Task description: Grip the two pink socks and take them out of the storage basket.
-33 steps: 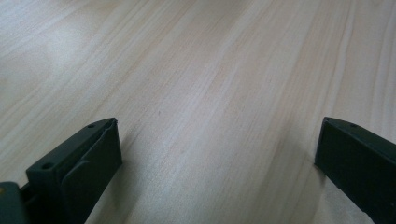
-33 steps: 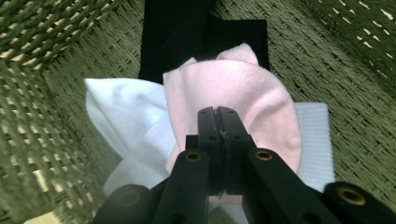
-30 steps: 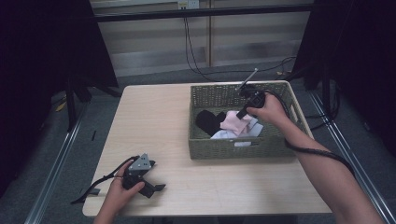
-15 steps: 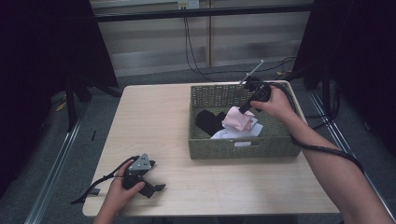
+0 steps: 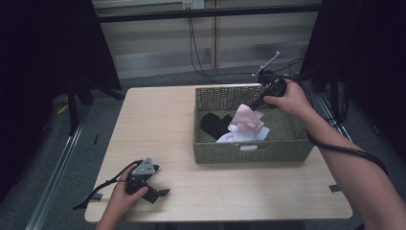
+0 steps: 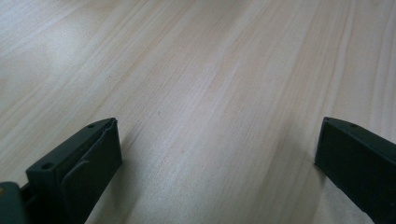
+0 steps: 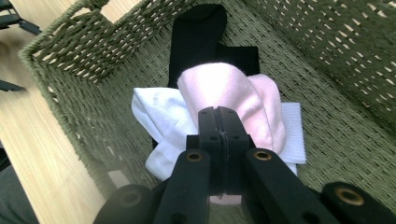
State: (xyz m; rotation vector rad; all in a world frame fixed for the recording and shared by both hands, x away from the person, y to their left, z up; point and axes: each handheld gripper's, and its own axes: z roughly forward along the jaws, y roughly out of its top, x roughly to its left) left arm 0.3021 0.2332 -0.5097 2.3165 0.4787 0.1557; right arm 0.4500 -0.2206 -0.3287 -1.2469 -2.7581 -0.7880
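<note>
Pale wooden tabletop [image 5: 158, 124] bearing a green woven wicker basket [image 5: 249, 151]: right gripper [image 7: 218, 116], jaws pressed together, pinches the soft pink sock [image 7: 233, 100], which hangs just ahead over the basket's middle, well apart from the spread left gripper [image 5: 160, 194].

A pale pink sock [image 7: 243, 105] is pinched between the closed jaws of the right gripper [image 7: 218, 111] and is seen raised above the floor of the woven basket [image 5: 249, 151], soft, bunched and folded over itself. It is hung over a crumpled white sock [image 7: 161, 121] and a flat black sock [image 7: 198, 35], both lying on the basket bottom.
</note>
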